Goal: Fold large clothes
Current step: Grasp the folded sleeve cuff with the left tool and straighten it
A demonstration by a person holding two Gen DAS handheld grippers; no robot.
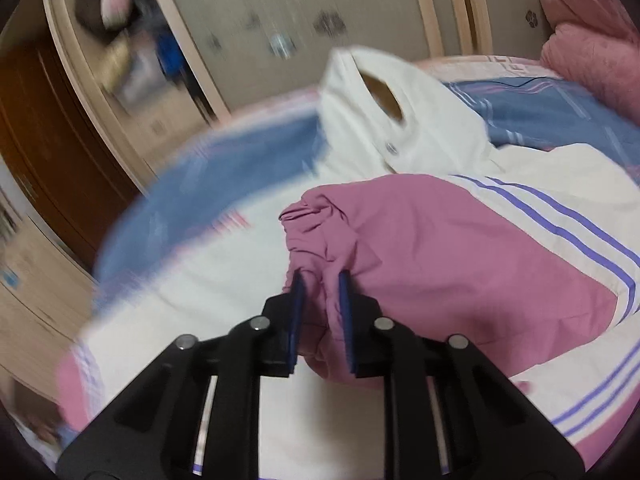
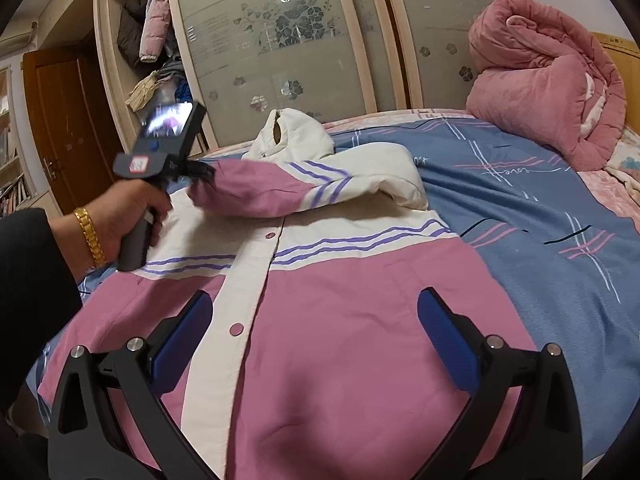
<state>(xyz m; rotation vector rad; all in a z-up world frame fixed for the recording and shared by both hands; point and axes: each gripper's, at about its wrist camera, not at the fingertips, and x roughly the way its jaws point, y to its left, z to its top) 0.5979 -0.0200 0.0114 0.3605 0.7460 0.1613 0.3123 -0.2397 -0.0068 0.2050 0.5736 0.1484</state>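
- Left claw clamped on pink sleeve, across jacket.
- Right claw spread apart above jacket.
- Pink quilt bundled at bed's head; wardrobe behind.

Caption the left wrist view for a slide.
Left gripper clamps the pink sleeve of a pink-and-white jacket over the bed.

Black tongs — blue pads, silver screws, black sleeve, gold bracelet
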